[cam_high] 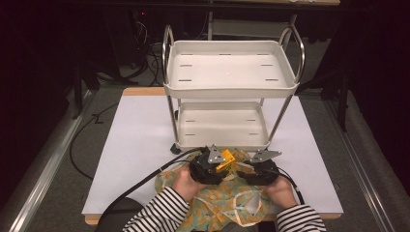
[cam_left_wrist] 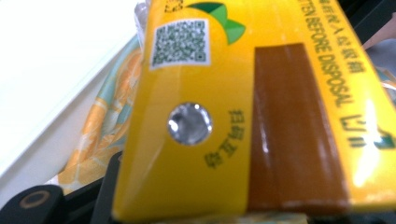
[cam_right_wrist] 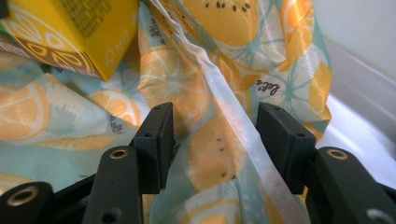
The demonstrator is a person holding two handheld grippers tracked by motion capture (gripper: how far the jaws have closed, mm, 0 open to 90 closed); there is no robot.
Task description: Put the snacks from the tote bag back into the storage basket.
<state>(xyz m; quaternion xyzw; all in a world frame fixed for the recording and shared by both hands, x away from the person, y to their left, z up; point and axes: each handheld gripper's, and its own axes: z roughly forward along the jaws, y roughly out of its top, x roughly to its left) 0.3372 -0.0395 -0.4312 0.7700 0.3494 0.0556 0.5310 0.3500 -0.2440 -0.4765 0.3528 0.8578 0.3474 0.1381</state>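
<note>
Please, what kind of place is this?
Probably a lab or recording workspace, not a home: a white table among dark surroundings, loose cables on the floor, and a small white two-shelf trolley set up on the table.

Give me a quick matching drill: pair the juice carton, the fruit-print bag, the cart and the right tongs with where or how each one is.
1 juice carton
2 fruit-print bag
3 cart
4 right tongs

a white, two shelves, at the table's far side
b open around a fold of cloth
c yellow, in the left tongs
d spread at the table's near edge

1-c, 2-d, 3-a, 4-b
</note>
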